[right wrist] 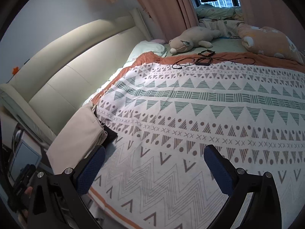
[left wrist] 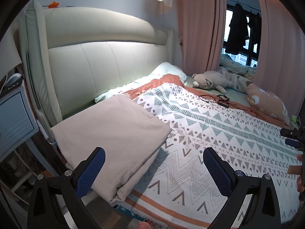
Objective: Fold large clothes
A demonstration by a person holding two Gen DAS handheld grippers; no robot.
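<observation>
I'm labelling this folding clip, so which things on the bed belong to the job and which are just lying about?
Job:
- folded beige garment
- left gripper, open
- right gripper, open

Lying about:
- patterned blanket
- grey plush toy
- orange pillow
- black cable

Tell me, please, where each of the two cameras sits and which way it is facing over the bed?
Left wrist: on the open left gripper, looking down the bed at the folded beige garment and headboard; fingers show at the right edge.
Right wrist: on the open right gripper, facing the patterned blanket; a hand shows lower left.
Shared: garment, blanket, grey plush toy, pink curtains.
</observation>
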